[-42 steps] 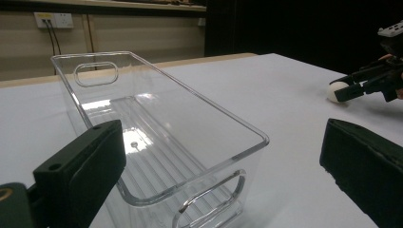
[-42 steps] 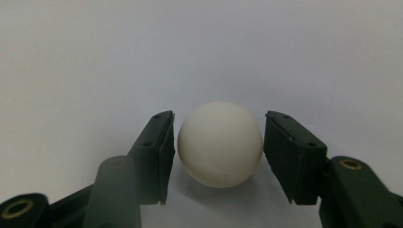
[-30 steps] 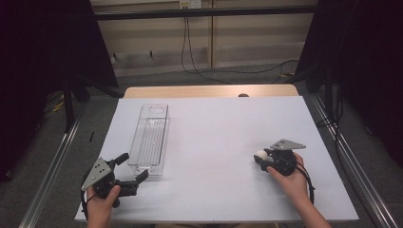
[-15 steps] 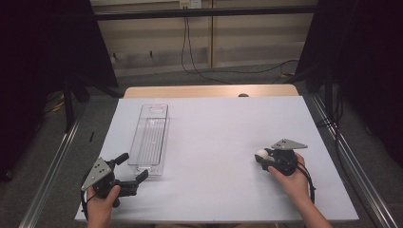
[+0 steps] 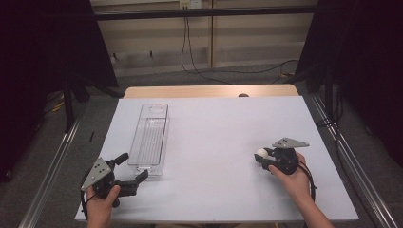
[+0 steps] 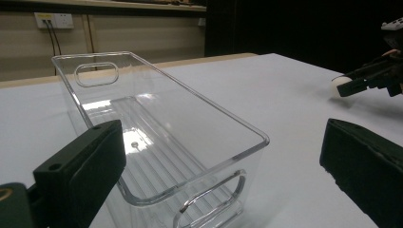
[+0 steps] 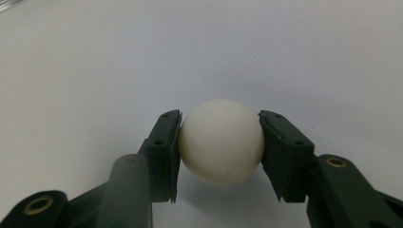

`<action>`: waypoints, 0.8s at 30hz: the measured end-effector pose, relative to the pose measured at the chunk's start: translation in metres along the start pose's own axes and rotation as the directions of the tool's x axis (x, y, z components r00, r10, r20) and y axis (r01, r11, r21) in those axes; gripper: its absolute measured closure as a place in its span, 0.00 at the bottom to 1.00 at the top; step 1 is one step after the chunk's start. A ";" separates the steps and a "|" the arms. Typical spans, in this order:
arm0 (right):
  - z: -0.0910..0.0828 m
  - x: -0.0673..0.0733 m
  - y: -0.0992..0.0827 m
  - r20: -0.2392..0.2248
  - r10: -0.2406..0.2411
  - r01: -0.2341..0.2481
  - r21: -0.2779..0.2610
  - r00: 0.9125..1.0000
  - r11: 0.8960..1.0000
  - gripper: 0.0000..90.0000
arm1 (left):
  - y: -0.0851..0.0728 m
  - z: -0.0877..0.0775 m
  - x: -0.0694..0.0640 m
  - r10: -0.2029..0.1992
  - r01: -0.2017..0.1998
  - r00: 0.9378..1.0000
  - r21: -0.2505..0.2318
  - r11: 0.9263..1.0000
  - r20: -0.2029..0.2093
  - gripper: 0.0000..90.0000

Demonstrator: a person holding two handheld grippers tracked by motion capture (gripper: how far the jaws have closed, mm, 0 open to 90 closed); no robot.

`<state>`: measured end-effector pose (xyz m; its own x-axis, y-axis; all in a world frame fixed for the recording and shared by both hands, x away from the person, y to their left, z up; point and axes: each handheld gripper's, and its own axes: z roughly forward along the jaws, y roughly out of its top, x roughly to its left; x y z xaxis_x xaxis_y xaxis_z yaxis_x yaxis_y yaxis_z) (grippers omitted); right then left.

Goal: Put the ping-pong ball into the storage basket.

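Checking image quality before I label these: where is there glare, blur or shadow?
Left gripper view: window glare on the clear bin; the near tongs look soft. Right gripper view: white ball sharp, soft shadow beneath. High view: table evenly lit, surroundings dark.

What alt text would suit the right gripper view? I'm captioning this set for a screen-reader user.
A white ball is clamped between the two black fingers of the right gripper, seen close up from just behind them. The ball sits on or just above the plain white table; a soft shadow lies beneath it.
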<state>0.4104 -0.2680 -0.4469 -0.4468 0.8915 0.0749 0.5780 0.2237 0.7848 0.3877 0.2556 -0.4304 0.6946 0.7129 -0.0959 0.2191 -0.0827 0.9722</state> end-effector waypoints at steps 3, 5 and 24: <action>-0.001 0.000 0.001 -0.001 -0.008 0.008 0.000 1.000 1.000 0.57 | 0.000 0.000 0.000 0.000 0.000 1.000 0.001 1.000 0.000 0.02; -0.002 0.002 0.003 -0.002 -0.004 0.004 0.004 1.000 1.000 0.57 | 0.000 0.000 0.000 0.002 -0.002 1.000 0.002 1.000 -0.001 0.02; -0.004 0.006 0.012 -0.022 -0.015 0.014 -0.015 1.000 1.000 0.57 | 0.000 0.000 0.000 0.005 -0.005 1.000 0.002 1.000 -0.001 0.02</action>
<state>0.4121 -0.2617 -0.4349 -0.4703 0.8791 0.0771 0.5614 0.2307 0.7947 0.3877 0.2554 -0.4302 0.6950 0.7133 -0.0907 0.2169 -0.0878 0.9722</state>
